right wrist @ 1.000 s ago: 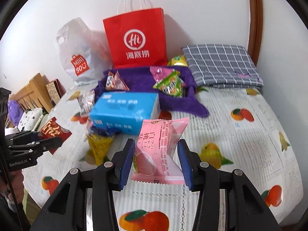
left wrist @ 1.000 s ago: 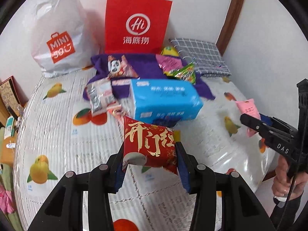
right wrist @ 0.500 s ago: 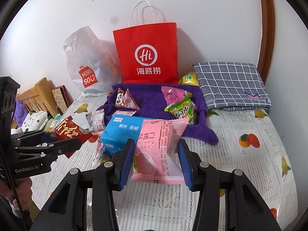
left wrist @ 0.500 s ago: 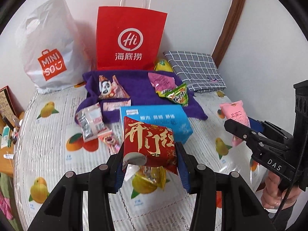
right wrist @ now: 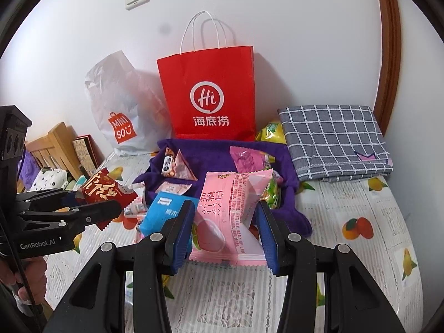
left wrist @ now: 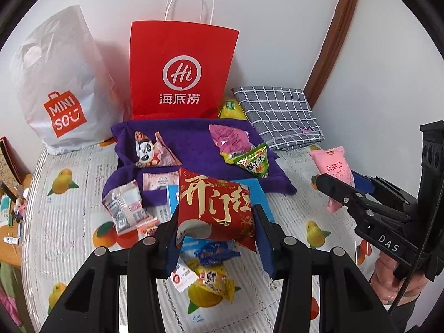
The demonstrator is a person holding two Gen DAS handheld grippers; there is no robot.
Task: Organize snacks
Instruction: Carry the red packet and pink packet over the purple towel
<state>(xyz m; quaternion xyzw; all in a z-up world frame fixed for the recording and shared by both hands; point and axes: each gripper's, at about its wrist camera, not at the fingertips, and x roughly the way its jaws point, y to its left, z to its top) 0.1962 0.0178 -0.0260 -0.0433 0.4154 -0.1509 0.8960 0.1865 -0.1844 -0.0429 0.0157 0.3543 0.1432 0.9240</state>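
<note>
My left gripper point(left wrist: 216, 219) is shut on a red snack packet with gold characters point(left wrist: 215, 208), held above the bed; it also shows in the right wrist view point(right wrist: 104, 191). My right gripper point(right wrist: 226, 222) is shut on a pink peach snack packet point(right wrist: 230, 216), also seen in the left wrist view point(left wrist: 333, 169). A purple cloth point(left wrist: 191, 136) lies ahead with a panda packet point(left wrist: 149, 149), a pink packet point(left wrist: 230, 138) and a green packet point(left wrist: 252, 161) on it. A blue tissue pack point(right wrist: 163, 211) lies in front of the cloth.
A red paper bag point(left wrist: 180, 69) and a white Miniso plastic bag point(left wrist: 61, 83) stand against the wall. A folded grey checked cloth point(left wrist: 277, 111) lies at the back right. Loose packets point(left wrist: 125, 208) lie on the fruit-print sheet point(left wrist: 69, 222). Wooden furniture point(right wrist: 52, 147) stands left of the bed.
Both grippers have risen and tilted back with their packets, so the bags and purple cloth sit lower and farther in view. Small packets under the left gripper have come into sight.
</note>
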